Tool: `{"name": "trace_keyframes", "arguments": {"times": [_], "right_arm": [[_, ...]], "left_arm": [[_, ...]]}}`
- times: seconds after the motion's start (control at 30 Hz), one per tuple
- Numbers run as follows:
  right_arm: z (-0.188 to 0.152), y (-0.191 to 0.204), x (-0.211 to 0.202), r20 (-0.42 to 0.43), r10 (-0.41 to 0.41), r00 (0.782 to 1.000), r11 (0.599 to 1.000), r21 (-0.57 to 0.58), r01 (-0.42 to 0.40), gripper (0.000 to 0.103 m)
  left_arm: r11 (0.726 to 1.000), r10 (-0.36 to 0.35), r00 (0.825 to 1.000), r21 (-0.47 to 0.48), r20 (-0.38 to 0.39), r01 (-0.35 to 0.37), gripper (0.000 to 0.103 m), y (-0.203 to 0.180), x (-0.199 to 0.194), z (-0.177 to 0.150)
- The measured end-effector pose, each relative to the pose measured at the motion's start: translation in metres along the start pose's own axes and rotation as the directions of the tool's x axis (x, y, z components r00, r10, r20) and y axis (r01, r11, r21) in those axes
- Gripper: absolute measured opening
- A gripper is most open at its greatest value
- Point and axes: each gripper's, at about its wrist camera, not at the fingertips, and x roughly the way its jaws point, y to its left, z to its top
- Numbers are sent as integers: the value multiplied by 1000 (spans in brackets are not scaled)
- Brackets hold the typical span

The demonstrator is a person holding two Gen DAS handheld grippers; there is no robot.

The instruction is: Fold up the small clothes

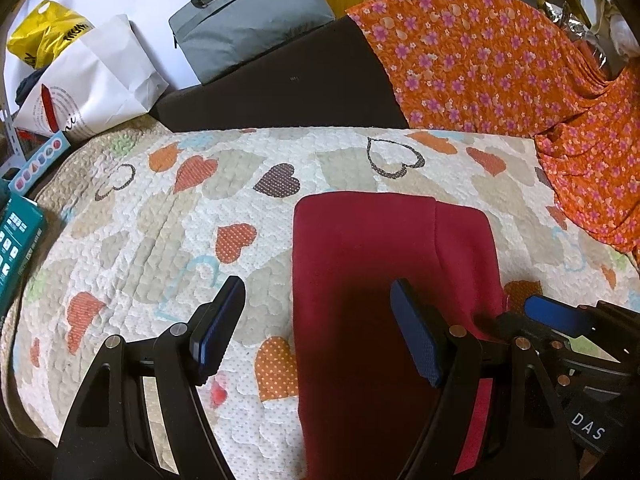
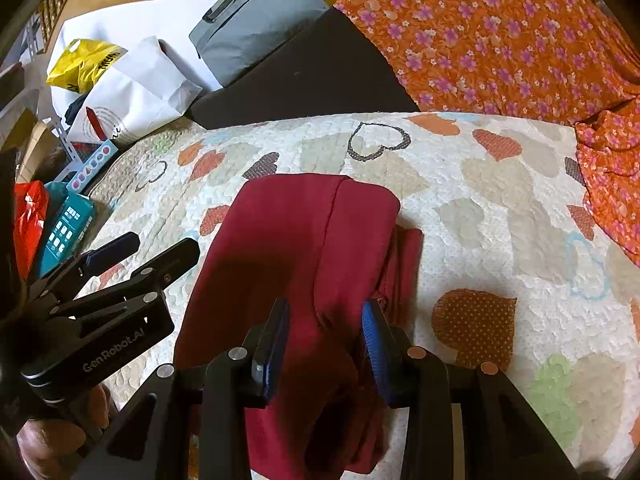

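Observation:
A dark red garment (image 1: 360, 280) lies folded lengthwise on the heart-patterned quilt (image 1: 160, 220); it also shows in the right wrist view (image 2: 296, 248). My left gripper (image 1: 320, 320) is open above the garment's left edge, one finger over the quilt, the other over the cloth, holding nothing. My right gripper (image 2: 326, 340) has its jaws partly closed around a bunched fold at the garment's near end; the cloth fills the gap between the blue pads (image 2: 374, 344). The right gripper also shows at the right of the left wrist view (image 1: 560, 316). The left gripper shows in the right wrist view (image 2: 140, 252).
An orange flowered cloth (image 1: 500, 68) drapes at the back right. A dark cushion (image 1: 280, 88), a grey bag (image 1: 248, 20), a white paper bag (image 1: 100, 80), a yellow plastic bag (image 1: 44, 32) and teal boxes (image 1: 16, 240) stand at the back and left.

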Motion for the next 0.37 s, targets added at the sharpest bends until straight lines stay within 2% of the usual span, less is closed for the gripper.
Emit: {"name": "trace_keyframes", "arguments": {"times": [0.37], "right_arm": [[-1, 5, 2, -7, 5, 1000, 1000, -3, -6, 36]], "left_arm": [[1000, -19, 1000, -8, 11, 19, 76, 2, 0, 2]]}}
